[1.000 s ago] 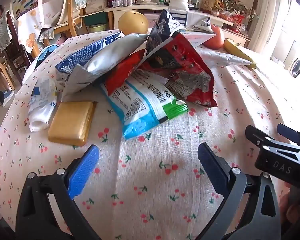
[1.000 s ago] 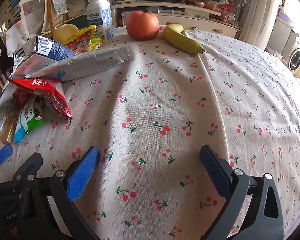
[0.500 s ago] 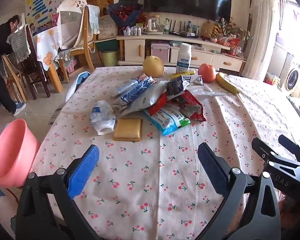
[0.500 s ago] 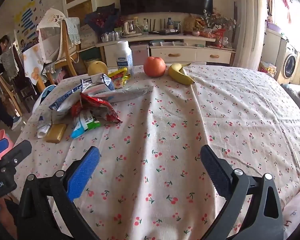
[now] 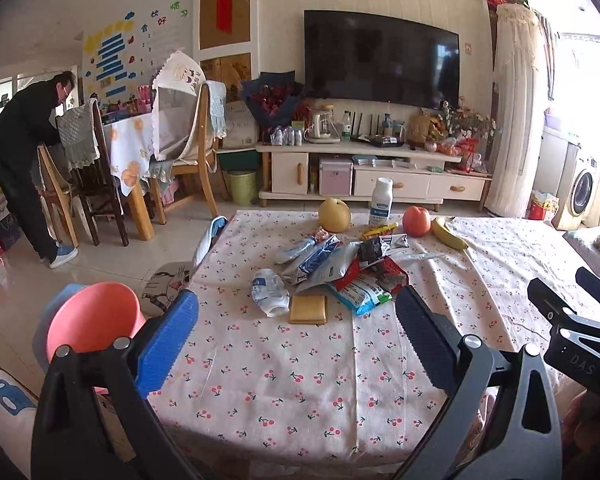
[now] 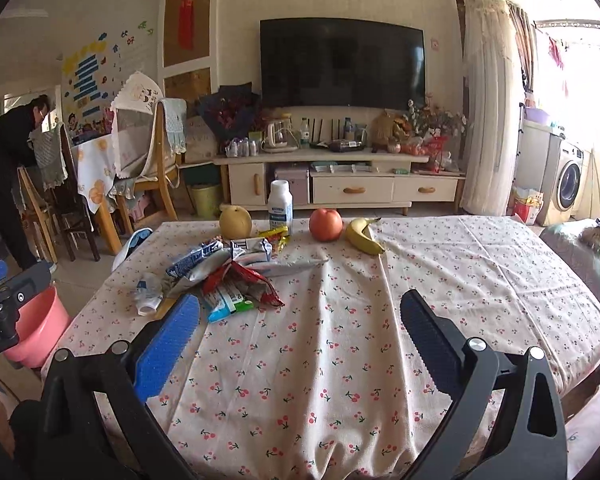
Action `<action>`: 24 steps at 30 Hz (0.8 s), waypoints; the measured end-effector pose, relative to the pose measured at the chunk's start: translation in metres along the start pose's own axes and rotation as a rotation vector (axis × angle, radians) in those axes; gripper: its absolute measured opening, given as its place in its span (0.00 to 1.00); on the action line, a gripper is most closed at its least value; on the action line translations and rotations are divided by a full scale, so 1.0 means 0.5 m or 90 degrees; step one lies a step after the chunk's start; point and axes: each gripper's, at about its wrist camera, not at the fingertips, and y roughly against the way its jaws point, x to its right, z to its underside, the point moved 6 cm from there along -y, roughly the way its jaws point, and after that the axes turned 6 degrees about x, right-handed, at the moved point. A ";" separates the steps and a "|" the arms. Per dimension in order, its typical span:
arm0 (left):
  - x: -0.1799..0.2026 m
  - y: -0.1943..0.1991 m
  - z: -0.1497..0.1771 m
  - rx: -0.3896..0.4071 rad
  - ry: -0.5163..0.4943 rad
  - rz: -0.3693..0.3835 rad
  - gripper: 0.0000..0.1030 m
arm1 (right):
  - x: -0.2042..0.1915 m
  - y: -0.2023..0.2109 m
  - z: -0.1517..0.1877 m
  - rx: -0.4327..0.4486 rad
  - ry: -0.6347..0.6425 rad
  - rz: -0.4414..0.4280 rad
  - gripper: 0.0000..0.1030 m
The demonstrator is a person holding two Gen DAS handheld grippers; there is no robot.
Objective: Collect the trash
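The table (image 5: 284, 380), covered by a cherry-print cloth, has its near edge just below both sets of jaws; bare cloth lies ahead of them. The left gripper (image 5: 296, 332) and right gripper (image 6: 300, 332) are spread wide and hold nothing. The trash pile (image 5: 340, 272) of wrappers lies beyond the left jaws, well apart, and ahead-left of the right jaws. A pink bucket (image 5: 94, 320) stands on the floor left of the left jaws. Pear (image 5: 334, 220), bottle (image 5: 381, 202), apple (image 5: 416, 221) and banana (image 5: 450, 234) stand past the pile.
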 end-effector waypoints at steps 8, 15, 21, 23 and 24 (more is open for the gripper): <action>-0.038 0.053 -0.029 0.039 0.023 -0.012 0.96 | -0.030 0.097 -0.065 0.072 0.020 -0.013 0.96; -0.053 0.089 -0.053 0.066 0.043 -0.017 0.96 | -0.037 0.160 -0.098 0.121 0.022 0.001 0.96; -0.062 0.106 -0.058 0.080 0.048 -0.018 0.96 | -0.032 0.187 -0.111 0.141 0.008 0.002 0.96; -0.062 0.111 -0.056 0.082 0.047 -0.019 0.96 | -0.029 0.190 -0.111 0.138 0.002 0.004 0.96; -0.064 0.112 -0.056 0.082 0.047 -0.019 0.96 | -0.028 0.190 -0.111 0.137 0.001 0.005 0.96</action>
